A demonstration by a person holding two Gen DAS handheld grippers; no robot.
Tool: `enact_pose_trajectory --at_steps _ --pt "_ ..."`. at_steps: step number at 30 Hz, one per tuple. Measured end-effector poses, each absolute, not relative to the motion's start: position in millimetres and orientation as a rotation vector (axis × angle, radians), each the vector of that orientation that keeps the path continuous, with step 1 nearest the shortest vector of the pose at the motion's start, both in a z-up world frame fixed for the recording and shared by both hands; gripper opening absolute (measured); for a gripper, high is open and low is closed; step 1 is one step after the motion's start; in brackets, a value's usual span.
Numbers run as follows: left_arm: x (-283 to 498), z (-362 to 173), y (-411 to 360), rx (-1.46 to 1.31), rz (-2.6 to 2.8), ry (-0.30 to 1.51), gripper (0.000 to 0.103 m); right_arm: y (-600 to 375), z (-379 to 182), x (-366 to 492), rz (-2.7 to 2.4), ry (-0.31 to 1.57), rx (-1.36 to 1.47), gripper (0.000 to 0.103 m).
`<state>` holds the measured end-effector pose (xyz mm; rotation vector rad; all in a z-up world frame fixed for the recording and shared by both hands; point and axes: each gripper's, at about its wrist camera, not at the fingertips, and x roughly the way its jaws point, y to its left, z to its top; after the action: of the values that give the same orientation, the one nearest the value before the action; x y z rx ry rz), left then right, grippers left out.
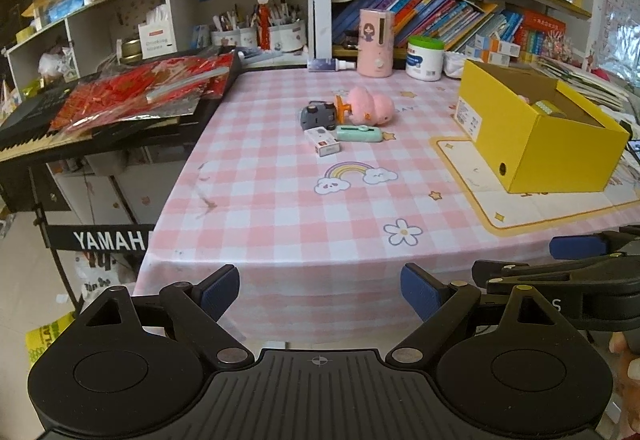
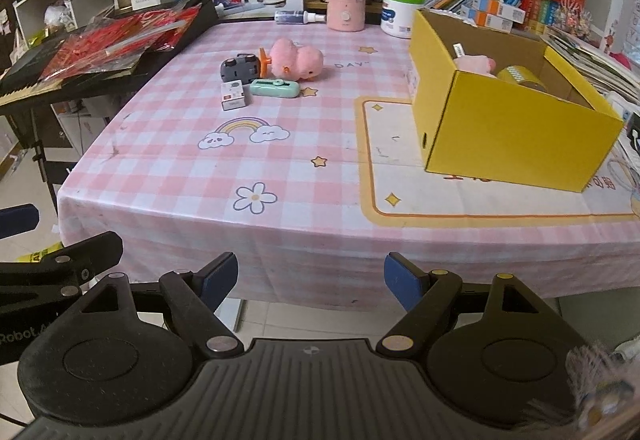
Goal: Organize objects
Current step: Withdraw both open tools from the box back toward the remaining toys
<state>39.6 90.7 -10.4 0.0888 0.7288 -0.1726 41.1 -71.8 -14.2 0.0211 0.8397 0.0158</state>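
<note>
Both tools are held off the near edge of the surface (image 2: 304,208), short of all task items. The left tool (image 1: 320,294) has its jaws spread wide and empty; the right tool (image 2: 310,282) likewise stands apart with nothing between its pads.

The loose items lie in a cluster toward the far middle of the surface, well apart from the yellow box (image 2: 516,136) at the right. The box is open-topped and already holds a pink soft item and a roll of tape.

Cluster contents and expected handling:
- Pink plush duck (image 2: 298,61), lying on its side. Judged light and soft; it will compress under the pads, so a hold across the body's thickest part looks safest.
- Grey toy car (image 2: 240,67), overturned with wheels up, touching the plush's orange feet. Judged rigid, hard plastic and likely slick; take it across its narrow flanks, clear of the wheels.
- Small white carton (image 2: 233,94), lying flat just beside the car. Judged light, thin-walled and crushable; take it across its short sides with moderate pressure.
- Mint-green case (image 2: 275,88), low and rounded, just in front of the plush. Judged smooth and prone to slipping; take it across its width at mid-length.
</note>
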Motion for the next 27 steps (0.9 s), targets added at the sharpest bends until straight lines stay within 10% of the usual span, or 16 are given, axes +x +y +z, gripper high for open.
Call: enact_pose_trajectory --at_steps 27 --pt "149.9 -16.6 79.8 0.066 -0.1 0.774 0.09 -82.6 -18.5 172.5 0.076 0.873 0.019 0.079"
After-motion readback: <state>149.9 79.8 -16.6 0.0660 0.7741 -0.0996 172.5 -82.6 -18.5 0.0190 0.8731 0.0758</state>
